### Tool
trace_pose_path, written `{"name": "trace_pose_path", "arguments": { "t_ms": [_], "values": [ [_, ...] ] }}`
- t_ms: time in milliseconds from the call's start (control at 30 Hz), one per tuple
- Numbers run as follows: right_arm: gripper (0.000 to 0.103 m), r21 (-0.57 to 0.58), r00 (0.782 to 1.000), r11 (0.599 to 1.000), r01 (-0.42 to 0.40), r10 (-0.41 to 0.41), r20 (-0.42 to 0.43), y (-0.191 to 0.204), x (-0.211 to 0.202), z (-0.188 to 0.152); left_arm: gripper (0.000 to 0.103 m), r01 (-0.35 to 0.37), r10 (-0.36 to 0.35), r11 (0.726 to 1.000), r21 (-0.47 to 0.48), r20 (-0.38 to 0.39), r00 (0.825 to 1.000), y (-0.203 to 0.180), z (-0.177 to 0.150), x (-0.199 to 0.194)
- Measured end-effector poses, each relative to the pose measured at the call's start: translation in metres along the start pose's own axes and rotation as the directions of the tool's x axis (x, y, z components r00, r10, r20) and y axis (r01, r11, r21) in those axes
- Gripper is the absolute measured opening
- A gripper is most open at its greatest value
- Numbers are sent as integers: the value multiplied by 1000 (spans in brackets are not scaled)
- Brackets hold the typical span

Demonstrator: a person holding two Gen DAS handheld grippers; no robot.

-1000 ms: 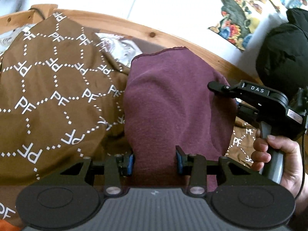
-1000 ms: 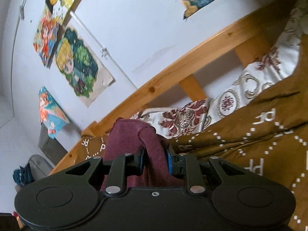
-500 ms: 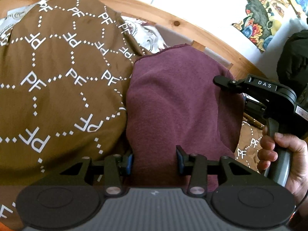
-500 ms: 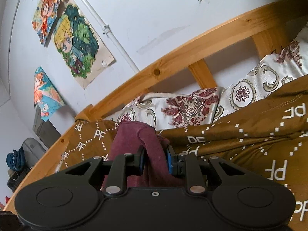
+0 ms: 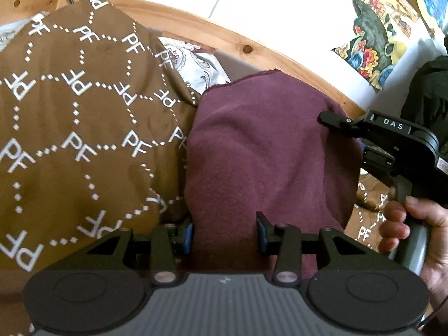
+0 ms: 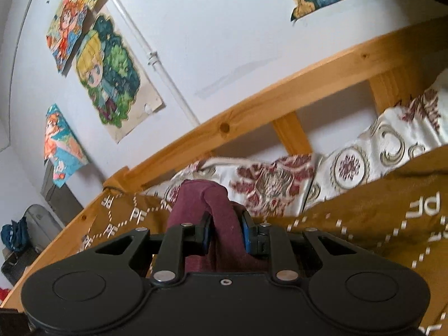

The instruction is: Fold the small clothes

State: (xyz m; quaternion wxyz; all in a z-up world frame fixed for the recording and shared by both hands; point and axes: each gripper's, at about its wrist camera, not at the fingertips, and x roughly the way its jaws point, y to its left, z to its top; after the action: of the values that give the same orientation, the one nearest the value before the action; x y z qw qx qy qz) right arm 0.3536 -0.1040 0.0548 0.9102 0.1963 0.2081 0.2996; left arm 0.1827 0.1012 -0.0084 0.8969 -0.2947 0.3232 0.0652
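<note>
A maroon fleece cloth [image 5: 266, 145] hangs spread between my two grippers over a brown blanket [image 5: 84, 140] printed with white PF letters. My left gripper [image 5: 224, 232] is shut on the cloth's near edge, and the fabric fills the gap between its blue pads. My right gripper [image 6: 225, 231] is shut on a bunched fold of the same cloth [image 6: 201, 198]. In the left wrist view its black body [image 5: 397, 140] sits at the cloth's right edge, held by a hand [image 5: 400, 224]. The cloth's lower part is hidden behind the gripper bodies.
A wooden bed rail [image 5: 246, 47] runs behind the blanket against a white wall [image 6: 224, 42] with cartoon posters [image 6: 109, 72]. Patterned white and red bedding [image 6: 280, 179] lies under the rail. A black garment [image 5: 425, 89] hangs at the far right.
Both grippers have shifted sideways along the bed with the maroon cloth still in them. In the left view the blanket has slid right and the rail sits higher. Neither grip has changed.
</note>
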Motion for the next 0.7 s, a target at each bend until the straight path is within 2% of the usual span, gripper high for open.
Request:
{"name": "trace_pose_path", "arguments": {
  "t_ms": [167,233,333,367,400,600,700],
  "values": [
    [23,19,1000,1000,13,-13,-13,-5,21,4,48,-23,22,999,-23,-38,999,6,-2,12],
    [23,19,999,999,29,-29,-30,-8,30,-1,52,-34,31,999,-42,-58,998,11,-3,16],
    [24,19,997,997,69,-69,-32,-14,35,-10,63,-57,54,997,-45,-47,997,15,-6,14],
    [29,19,996,996,86,-85,-27,-15,34,-12,70,-65,63,997,-43,-42,997,16,-8,13],
    [37,12,994,994,106,-105,-17,-16,33,-14,74,-74,72,996,-42,-40,997,16,-9,12],
    [50,-41,989,988,151,-150,9,-14,20,-17,85,-88,86,995,-50,-47,995,14,-10,10],
    [62,-56,986,985,165,-164,19,-14,10,-18,90,-103,102,994,-21,-43,994,8,-10,5]
  ]
}}
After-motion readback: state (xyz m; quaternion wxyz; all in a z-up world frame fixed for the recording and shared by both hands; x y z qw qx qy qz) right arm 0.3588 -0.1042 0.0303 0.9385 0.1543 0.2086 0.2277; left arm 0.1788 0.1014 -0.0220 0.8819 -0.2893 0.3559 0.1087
